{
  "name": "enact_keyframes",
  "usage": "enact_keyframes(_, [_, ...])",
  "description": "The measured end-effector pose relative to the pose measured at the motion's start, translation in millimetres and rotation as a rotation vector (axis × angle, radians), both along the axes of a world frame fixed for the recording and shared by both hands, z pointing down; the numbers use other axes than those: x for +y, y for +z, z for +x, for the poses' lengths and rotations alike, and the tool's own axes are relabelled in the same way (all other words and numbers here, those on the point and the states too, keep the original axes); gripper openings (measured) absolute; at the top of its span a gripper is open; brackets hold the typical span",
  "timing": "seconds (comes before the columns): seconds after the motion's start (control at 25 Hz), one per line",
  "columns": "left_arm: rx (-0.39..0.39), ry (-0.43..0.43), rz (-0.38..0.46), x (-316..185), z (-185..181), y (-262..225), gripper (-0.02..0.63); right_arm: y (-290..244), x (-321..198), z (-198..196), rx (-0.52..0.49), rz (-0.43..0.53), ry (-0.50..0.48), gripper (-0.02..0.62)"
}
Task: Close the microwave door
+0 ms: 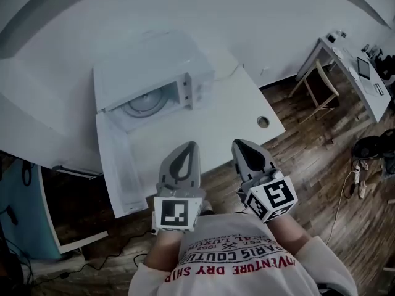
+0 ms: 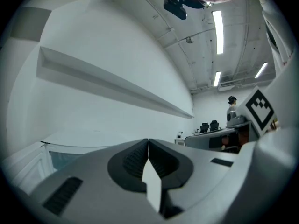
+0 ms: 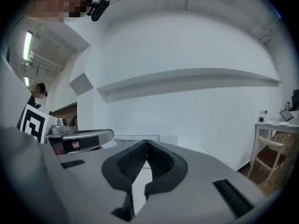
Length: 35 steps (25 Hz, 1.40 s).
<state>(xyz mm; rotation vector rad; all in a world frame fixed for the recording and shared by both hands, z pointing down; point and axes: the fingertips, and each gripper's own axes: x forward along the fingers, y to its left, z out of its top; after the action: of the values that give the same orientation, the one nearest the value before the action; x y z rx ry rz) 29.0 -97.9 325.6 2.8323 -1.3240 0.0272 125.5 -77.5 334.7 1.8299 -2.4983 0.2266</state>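
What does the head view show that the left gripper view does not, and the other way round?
Only the head view shows the turntable inside the microwave, whose door stands open, and the wooden floor. Only the left gripper view shows the ceiling lights, the long wall shelf, and the jaws of the left hand-held gripper meeting on nothing. Both show that gripper and the marker cube of the right hand-held gripper.

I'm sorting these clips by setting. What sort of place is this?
Probably an office or lab workroom, not a home kitchen: the open white microwave sits on a plain white table, a second white desk with a wooden chair stands at the right, and long strip lights hang overhead.
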Motion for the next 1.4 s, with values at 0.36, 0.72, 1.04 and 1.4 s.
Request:
enact_keyframes(0.36, [-0.025, -0.099, 0.001, -62, -13, 15, 0.006, 15, -75, -9, -0.007, -0.021, -0.104, 0.012])
enact_keyframes(0.72, [-0.018, -0.369, -0.022, -108, -24, 25, 0.006, 24, -150, -15, 0.01, -0.035, -0.353, 0.012])
enact_keyframes(1.04, [0.031, -0.641, -0.078, -114, -41, 39, 0.006, 35, -217, -10, 0.069, -0.043, -0.455, 0.012])
enact_keyframes(1.4, [0.009, -0.936, -0.138, -78, -73, 58, 0.006, 52, -268, -18, 0.139, -0.057, -0.511, 0.012])
